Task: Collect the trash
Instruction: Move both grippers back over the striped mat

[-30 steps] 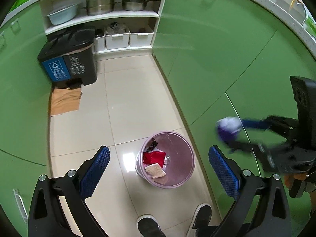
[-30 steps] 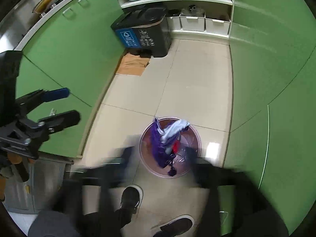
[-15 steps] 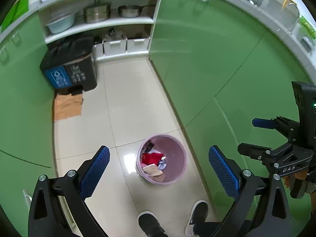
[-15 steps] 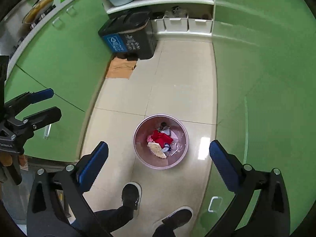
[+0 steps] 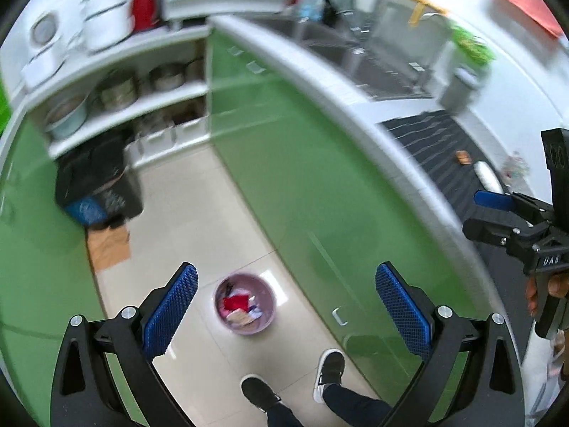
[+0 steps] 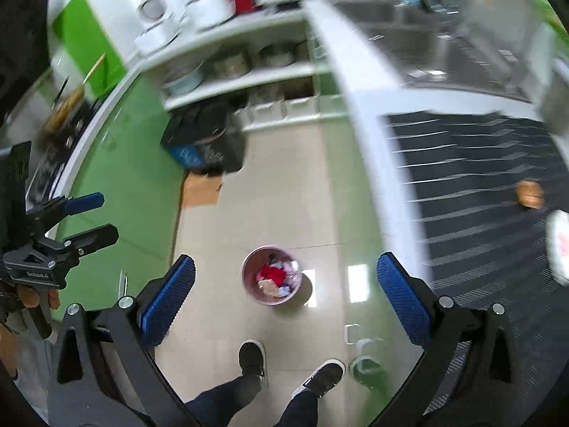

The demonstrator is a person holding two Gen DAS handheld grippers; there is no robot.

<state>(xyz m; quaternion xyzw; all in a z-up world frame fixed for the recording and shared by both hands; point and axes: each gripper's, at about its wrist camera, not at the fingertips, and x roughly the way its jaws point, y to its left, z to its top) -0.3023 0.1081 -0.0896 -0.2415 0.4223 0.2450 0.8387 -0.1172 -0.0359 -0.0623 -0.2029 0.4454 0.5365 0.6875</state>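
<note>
Lower edge of both views: my shoes on the tiled floor (image 5: 227, 220), standing beside the green cabinet fronts (image 5: 306, 163).

Lower centre: my left claw (image 5: 286, 315) with its blue pads spread wide and nothing between them; my right claw (image 6: 286, 297) likewise wide and empty. Each also shows at the other view's edge — the right one at the right margin of the left-wrist view, the left one at the left margin of the right-wrist view.

Between the pads, on the floor: the pink wastebasket (image 5: 265, 323), upright, holding a red scrap (image 5: 234, 300) and some pale wrappers. It stands just beside the cabinets.

Right of frame, farther off: the worktop (image 6: 366, 106) carrying a dark ribbed mat (image 6: 469, 192). On the mat lie a small brown item (image 6: 530, 194) and a white roll-like piece (image 5: 487, 176); what they are I cannot tell through the blur. I judge these to be the next trash to collect.

Step in hand, as I read it — reaching up to the worktop. To do it well I should keep the pads wide, approach one piece squarely from above, close only when it sits between the pads, and remember the basket's place for the drop.

Upper left, farthest: shelves of pots (image 5: 156, 80) and a dark recycling bin (image 5: 96, 181).
</note>
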